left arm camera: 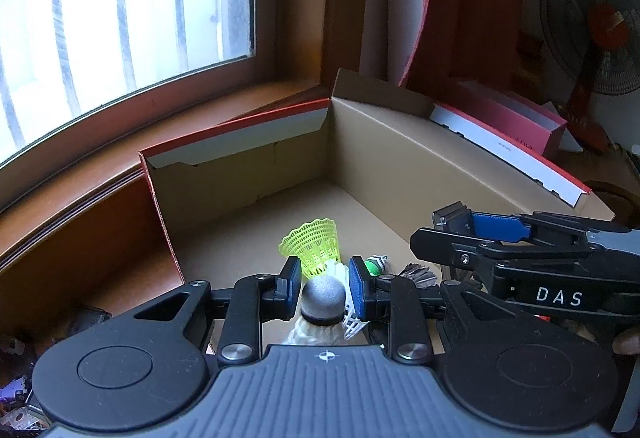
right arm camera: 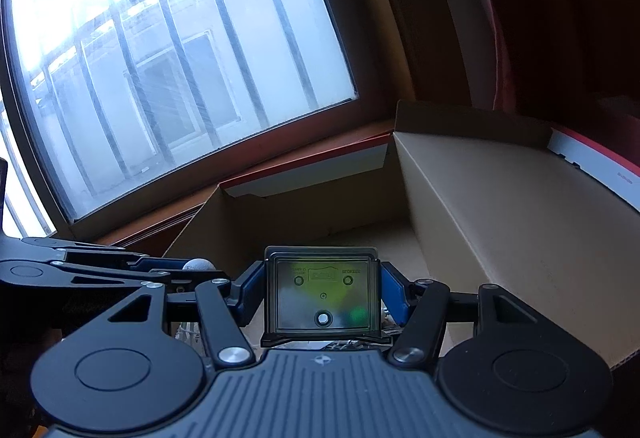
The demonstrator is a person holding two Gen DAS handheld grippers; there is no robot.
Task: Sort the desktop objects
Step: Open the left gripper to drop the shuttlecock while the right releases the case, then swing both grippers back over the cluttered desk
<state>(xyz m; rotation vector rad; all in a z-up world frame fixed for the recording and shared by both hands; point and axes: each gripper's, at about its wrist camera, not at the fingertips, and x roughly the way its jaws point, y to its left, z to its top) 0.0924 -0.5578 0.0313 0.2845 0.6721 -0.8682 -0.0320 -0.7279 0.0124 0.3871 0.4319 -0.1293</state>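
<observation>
Left wrist view: one open brown cardboard box (left arm camera: 400,158) by the window. Inside it: one yellow-green plastic mesh shuttlecock (left arm camera: 314,244), one green-capped small item (left arm camera: 374,266), one dark feathered item (left arm camera: 418,274). Left tongs (left arm camera: 324,292) clamp one white shuttlecock with grey rounded cork (left arm camera: 323,298) above the box floor. Right tongs (right arm camera: 322,292) clamp one dark translucent square plastic case (right arm camera: 323,290) over the same box.
</observation>
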